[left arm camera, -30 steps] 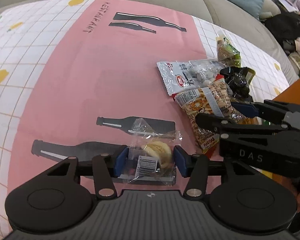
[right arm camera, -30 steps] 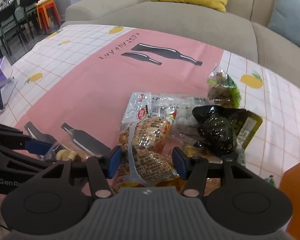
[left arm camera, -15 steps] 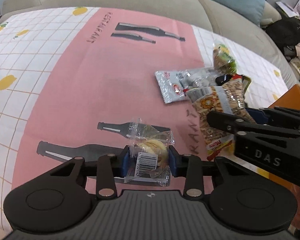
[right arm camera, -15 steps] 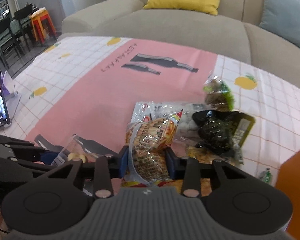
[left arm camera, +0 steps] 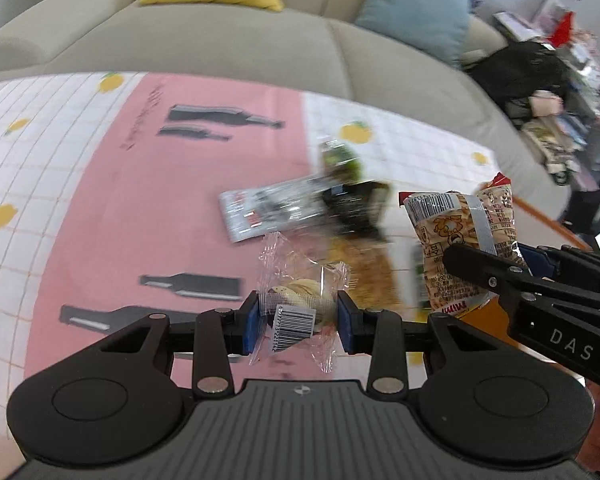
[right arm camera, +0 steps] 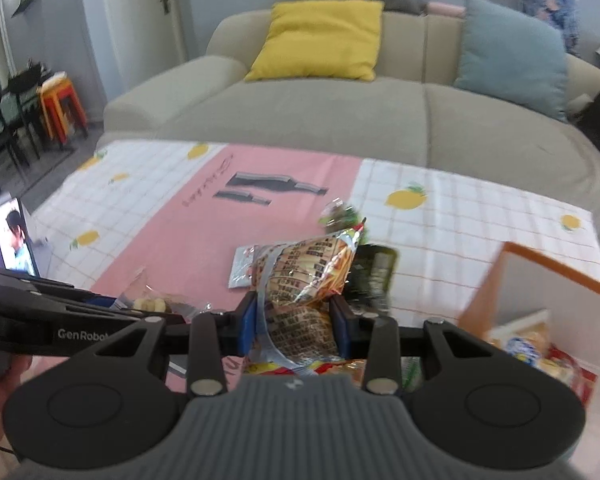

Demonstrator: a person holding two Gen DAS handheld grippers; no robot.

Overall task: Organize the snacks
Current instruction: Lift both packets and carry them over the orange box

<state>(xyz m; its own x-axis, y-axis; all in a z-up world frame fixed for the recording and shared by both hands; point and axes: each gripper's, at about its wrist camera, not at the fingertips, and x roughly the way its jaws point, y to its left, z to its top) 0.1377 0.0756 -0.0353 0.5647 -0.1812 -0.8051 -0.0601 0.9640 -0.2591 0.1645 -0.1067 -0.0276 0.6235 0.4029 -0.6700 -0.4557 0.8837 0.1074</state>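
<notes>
My left gripper (left arm camera: pixel 298 322) is shut on a clear packet of pale cookies (left arm camera: pixel 296 308) with a barcode label and holds it above the pink tablecloth (left arm camera: pixel 148 208). My right gripper (right arm camera: pixel 294 324) is shut on a tan printed snack bag (right arm camera: pixel 300 280), lifted off the table; the bag also shows in the left wrist view (left arm camera: pixel 460 248). A silver packet (left arm camera: pixel 268 210), a black packet (left arm camera: pixel 356 204) and a green packet (left arm camera: pixel 340 160) lie on the cloth beyond. An orange box (right arm camera: pixel 540 300) with snacks inside stands at the right.
A beige sofa (right arm camera: pixel 340 112) with a yellow cushion (right arm camera: pixel 320 40) and a blue cushion (right arm camera: pixel 508 52) runs behind the table. A phone (right arm camera: pixel 14 240) stands at the table's left edge. Stools and chairs (right arm camera: pixel 56 104) stand far left.
Both grippers closed on their packets and lifted them off the table. The views have tilted up toward the sofa, and the right gripper moved toward the orange box.
</notes>
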